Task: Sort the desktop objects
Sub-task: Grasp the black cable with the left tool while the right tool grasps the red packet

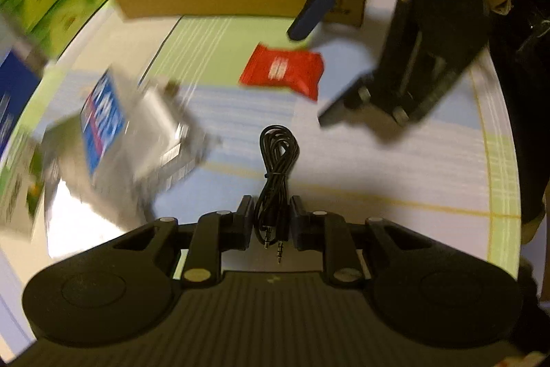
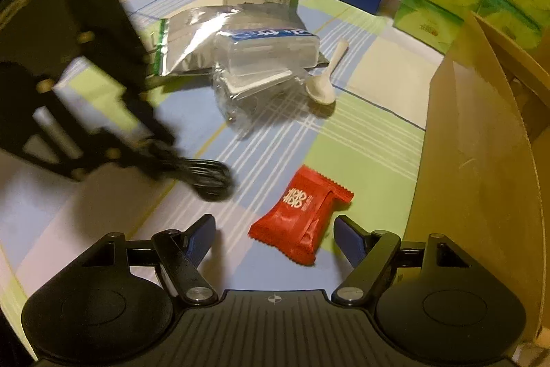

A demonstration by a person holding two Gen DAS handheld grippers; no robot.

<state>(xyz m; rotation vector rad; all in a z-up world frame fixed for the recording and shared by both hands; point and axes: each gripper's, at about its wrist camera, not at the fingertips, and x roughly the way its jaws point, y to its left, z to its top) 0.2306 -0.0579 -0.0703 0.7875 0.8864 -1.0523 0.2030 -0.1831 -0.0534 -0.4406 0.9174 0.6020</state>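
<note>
On the checked tablecloth [image 2: 361,140], the left gripper [image 1: 271,222] pinched the audio cable [image 1: 276,160] while the right gripper [image 2: 275,234], wide open and empty, should straddle the red sachet [image 2: 302,215] squarely.

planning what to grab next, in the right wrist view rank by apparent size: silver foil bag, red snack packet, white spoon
1. silver foil bag, largest though partly covered by clear plastic packaging.
2. red snack packet; it sits nearest the camera, between the open right gripper fingers, so it looks inflated.
3. white spoon, clearly smallest.

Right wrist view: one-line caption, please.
Open right gripper straddles a red snack packet on the checked tablecloth.
</note>
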